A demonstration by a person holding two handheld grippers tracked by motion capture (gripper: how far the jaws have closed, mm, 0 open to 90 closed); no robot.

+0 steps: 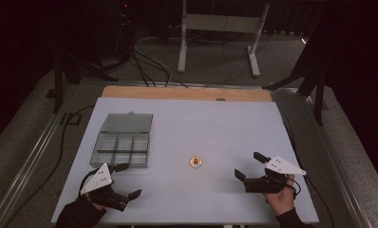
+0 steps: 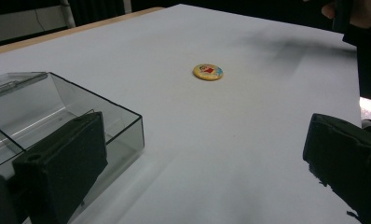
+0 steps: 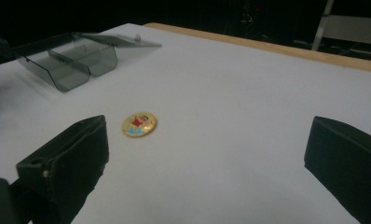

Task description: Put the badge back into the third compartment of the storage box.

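A small round yellow badge [image 1: 195,162] with a red and blue picture lies flat near the middle of the white table top [image 1: 201,123]; it is the badge [image 2: 208,72] ahead in the left gripper view and the badge [image 3: 139,124] close by in the right gripper view. My left gripper [image 1: 128,180] is held at the front left, open and empty, beside the clear box [image 1: 123,140]. My right gripper [image 1: 250,165] is at the front right, open and empty, pointing left toward the badge from a short distance.
The clear plastic compartment box [image 2: 58,112] has its lid [image 1: 127,122] folded back flat behind it; its compartments look empty. A wooden strip [image 1: 187,93] edges the far side. Cables and a white frame [image 1: 220,33] are on the floor beyond.
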